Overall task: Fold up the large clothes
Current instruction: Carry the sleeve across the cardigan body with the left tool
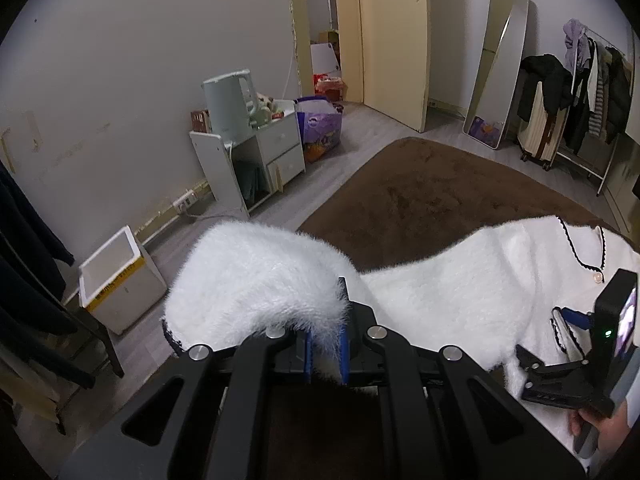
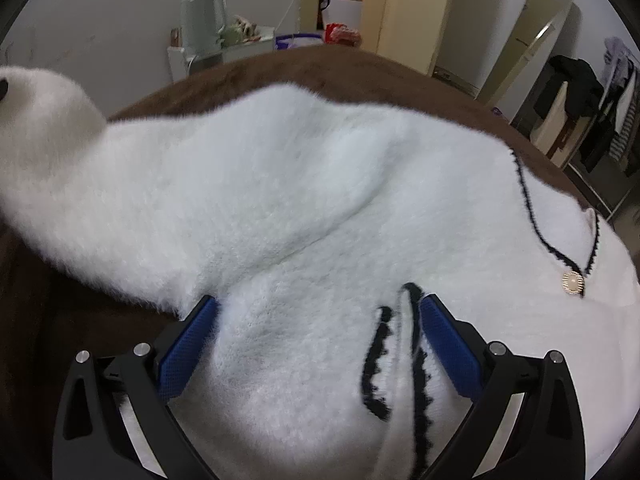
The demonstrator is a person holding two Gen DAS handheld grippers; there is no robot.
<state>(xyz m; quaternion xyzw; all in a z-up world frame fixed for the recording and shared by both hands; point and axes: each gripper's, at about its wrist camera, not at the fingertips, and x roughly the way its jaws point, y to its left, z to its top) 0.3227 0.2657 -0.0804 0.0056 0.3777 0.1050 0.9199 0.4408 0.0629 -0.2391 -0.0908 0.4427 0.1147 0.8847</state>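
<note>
Your left gripper [image 1: 326, 354] is pinched on the sleeve [image 1: 256, 276] of the white cardigan [image 2: 320, 200] on the brown blanket [image 1: 420, 192], with the body stretching rightward where your right gripper [image 2: 316, 344] sits spread wide.

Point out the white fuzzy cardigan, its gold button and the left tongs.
white fuzzy cardigan [image 2: 304, 184]: right wrist view, middle of the body.
gold button [image 2: 573, 282]: right wrist view, button face.
left tongs [image 1: 326, 354]: left wrist view, between the blue pads.

One fluffy white cardigan [image 2: 304, 208], one gold button [image 2: 573, 282], two grippers [image 1: 326, 354] [image 2: 316, 344], one brown blanket [image 1: 432, 196], one kettle [image 1: 230, 100], one mirror [image 1: 498, 68], one foam box [image 1: 120, 280], one suitcase [image 1: 538, 136].
</note>
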